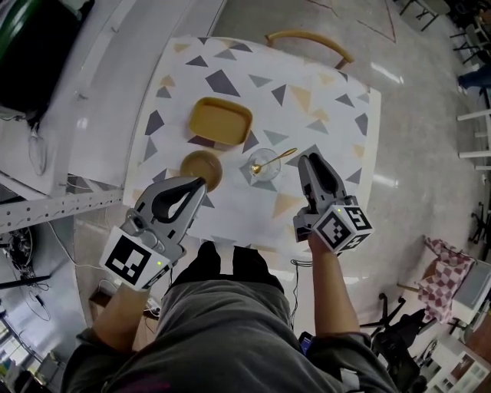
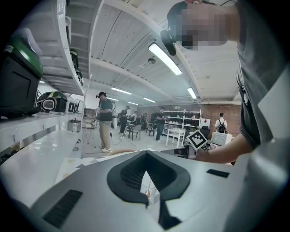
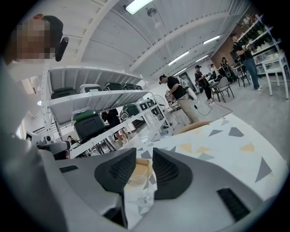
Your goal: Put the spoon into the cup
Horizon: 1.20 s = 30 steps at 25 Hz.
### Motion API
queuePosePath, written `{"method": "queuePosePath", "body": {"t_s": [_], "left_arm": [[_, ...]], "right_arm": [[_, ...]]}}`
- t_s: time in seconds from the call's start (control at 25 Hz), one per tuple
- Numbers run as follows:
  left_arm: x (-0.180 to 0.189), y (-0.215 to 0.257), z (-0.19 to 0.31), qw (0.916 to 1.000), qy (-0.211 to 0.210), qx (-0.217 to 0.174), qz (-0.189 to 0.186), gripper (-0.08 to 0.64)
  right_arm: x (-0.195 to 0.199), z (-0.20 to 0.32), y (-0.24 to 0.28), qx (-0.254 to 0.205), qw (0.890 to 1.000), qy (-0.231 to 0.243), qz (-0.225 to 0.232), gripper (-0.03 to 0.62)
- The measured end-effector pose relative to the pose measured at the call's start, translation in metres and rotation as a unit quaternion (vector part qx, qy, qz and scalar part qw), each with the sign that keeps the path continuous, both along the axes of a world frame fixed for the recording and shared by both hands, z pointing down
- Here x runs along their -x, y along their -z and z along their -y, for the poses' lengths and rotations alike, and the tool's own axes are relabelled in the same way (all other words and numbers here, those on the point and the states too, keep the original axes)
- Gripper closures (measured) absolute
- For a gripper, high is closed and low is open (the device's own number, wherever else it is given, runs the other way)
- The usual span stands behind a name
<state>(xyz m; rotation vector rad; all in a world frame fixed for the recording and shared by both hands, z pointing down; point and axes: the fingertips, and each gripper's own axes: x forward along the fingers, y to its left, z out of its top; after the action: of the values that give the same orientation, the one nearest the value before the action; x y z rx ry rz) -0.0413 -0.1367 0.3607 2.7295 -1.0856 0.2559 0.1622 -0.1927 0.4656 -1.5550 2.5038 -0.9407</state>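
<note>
Tray point(image 1: 221, 121), bowl point(image 1: 201, 169) beside cup point(image 1: 265, 163).

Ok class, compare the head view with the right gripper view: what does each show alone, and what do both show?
Only the head view shows the brown bowl, the gold spoon resting in the glass cup, and the left hand-held gripper. Only the right gripper view shows other people standing and the ceiling lights. Both show the patterned table, the yellow tray, the glass cup and the right hand-held gripper, jaws slightly apart, empty.
</note>
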Motion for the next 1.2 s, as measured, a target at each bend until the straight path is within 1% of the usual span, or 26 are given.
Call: {"method": "queuePosePath", "body": {"t_s": [0.28,0.48,0.68,0.88,1.2], "left_arm": [[0.002,0.018,-0.008,0.9996,-0.021,-0.018,-0.005,0.546],[0.005,0.028,-0.014,0.999,-0.033,-0.028,-0.011,0.546],[0.007,0.039,-0.019,0.9978,-0.049,-0.04,-0.018,0.546],[0.011,0.049,-0.025,0.9965,-0.062,-0.051,-0.024,0.546],[0.017,0.062,-0.032,0.9945,-0.078,-0.064,-0.029,0.546]], "right_arm": [[-0.004,-0.023,0.028,-0.02,1.0,-0.022,-0.002,0.486],[-0.002,-0.04,0.053,-0.041,0.999,-0.03,-0.003,0.509],[0.012,-0.056,0.075,-0.056,0.998,-0.028,0.002,0.529],[0.028,-0.073,0.094,-0.067,0.998,-0.014,0.0,0.548],[0.044,-0.094,0.112,-0.082,0.997,-0.009,-0.001,0.563]]}}
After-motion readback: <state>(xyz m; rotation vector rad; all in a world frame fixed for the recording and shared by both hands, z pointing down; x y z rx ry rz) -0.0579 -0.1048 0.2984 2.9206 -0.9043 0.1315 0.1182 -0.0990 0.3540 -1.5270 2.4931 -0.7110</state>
